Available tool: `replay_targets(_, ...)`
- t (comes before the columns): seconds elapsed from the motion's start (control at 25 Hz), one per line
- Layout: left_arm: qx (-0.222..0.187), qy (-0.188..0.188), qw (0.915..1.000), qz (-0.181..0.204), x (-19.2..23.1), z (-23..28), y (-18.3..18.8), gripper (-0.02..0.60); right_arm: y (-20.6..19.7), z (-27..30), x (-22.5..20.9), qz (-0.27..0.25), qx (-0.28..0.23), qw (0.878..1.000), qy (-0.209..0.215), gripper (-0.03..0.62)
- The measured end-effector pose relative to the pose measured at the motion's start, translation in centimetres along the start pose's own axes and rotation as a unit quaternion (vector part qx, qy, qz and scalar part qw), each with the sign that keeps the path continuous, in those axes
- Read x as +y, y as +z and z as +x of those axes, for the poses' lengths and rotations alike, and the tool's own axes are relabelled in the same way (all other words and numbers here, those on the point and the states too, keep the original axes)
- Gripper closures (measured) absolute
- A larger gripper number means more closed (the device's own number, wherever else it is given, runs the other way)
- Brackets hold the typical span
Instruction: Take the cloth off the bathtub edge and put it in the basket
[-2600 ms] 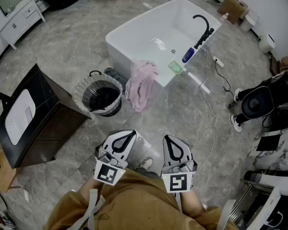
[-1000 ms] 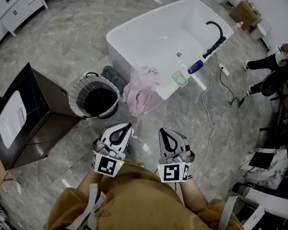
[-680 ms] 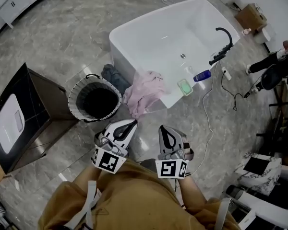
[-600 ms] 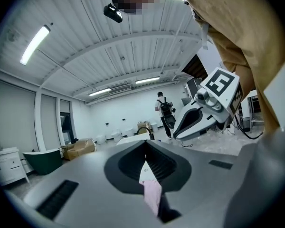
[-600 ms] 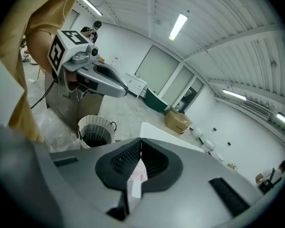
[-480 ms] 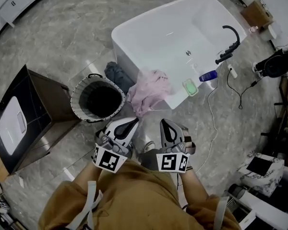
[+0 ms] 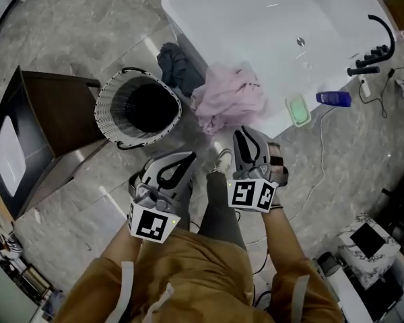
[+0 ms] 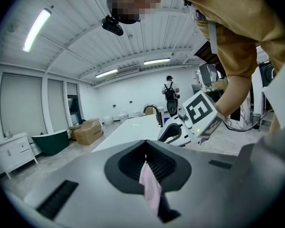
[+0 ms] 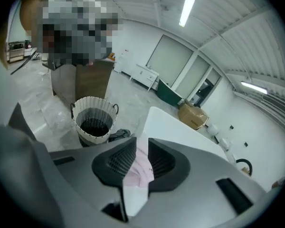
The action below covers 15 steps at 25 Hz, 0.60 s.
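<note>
A black faucet (image 7: 391,36) curves up at the far right. Just beside it lies a blue bottle (image 7: 332,98), with a green soap dish (image 7: 297,110) a little farther along. A white cable (image 7: 321,155) trails over the grey marble floor (image 7: 74,19) near the faucet. Well apart from it lies a dark crumpled garment (image 7: 176,62), and a dark cabinet (image 7: 50,123) stands farthest off.

Mustard-brown top (image 7: 188,274), grey straps (image 7: 124,284), seemingly dark trousers (image 7: 219,210); grey-white left gripper (image 7: 182,159) and right gripper (image 7: 244,134) bear black-and-white marker cubes (image 7: 252,194).
</note>
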<state>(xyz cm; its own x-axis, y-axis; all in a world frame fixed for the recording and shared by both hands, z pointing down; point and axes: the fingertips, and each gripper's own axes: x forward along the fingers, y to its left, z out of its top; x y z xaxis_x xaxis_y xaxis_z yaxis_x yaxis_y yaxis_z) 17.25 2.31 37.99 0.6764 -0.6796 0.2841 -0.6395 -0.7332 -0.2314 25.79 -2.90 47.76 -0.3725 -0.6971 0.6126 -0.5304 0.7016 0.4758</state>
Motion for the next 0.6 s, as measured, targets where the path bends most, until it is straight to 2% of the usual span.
replay_targets(0.24, 0.004, 0.017, 0.9994, -0.029, 0.5, 4.8, -4.6, 0.575, -4.9, 8.0, 0.2, -0.005, 0.033, 0.999, 0.026, 0.455)
replay_targets(0.44, 0.017, 0.055, 0.9950, -0.081, 1.6, 7.4, -8.5, 0.575, -8.2, 13.4, 1.3, -0.002, 0.056, 0.997, 0.060, 0.357)
replay_targets(0.6, 0.027, 0.057, 0.9940, -0.089, 2.1, 8.7, -10.8, 0.575, -9.3, 17.2, 1.8, -0.011, 0.062, 0.995, 0.072, 0.313)
